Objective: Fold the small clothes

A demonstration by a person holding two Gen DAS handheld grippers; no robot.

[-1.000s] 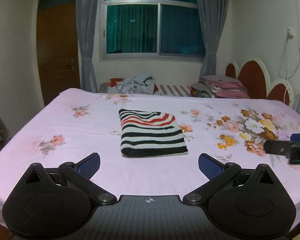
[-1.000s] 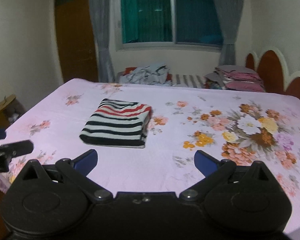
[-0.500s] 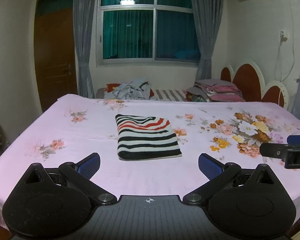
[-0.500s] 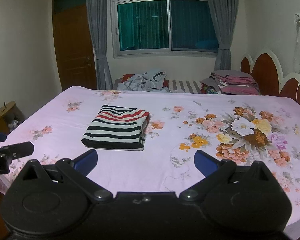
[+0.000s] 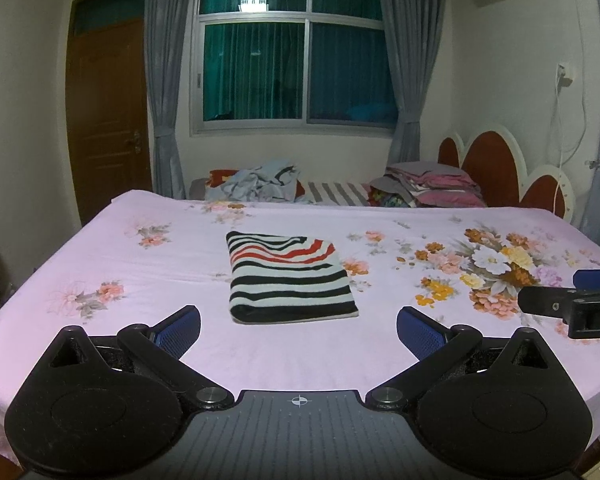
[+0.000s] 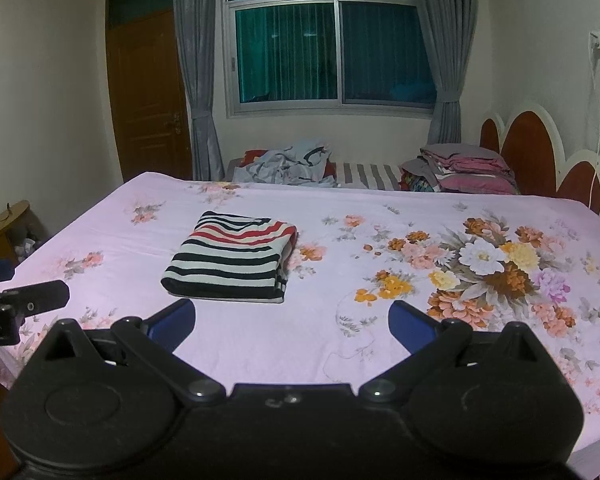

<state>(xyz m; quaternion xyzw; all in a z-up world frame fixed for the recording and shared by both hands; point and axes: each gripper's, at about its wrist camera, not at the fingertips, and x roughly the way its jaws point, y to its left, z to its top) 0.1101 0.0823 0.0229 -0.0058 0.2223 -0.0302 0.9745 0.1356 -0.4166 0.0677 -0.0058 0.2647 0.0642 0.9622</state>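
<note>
While both grippers, left gripper [image 5: 298,330] and right gripper [image 6: 291,322], hang spread and empty, only the right view shows the folded striped shirt's [image 6: 233,257] layered side edge.

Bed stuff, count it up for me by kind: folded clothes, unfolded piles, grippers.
Folded striped garment on the floral bedsheet: 1
Rumpled clothes pile at the far edge: 1
Stacked pink bedding near the headboard: 1
Open grippers, left gripper and right gripper: 2
Total: 5

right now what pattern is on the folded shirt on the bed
Black and white stripes, with a few red stripes near its far end; the folded shirt shows best in the left wrist view.
</note>
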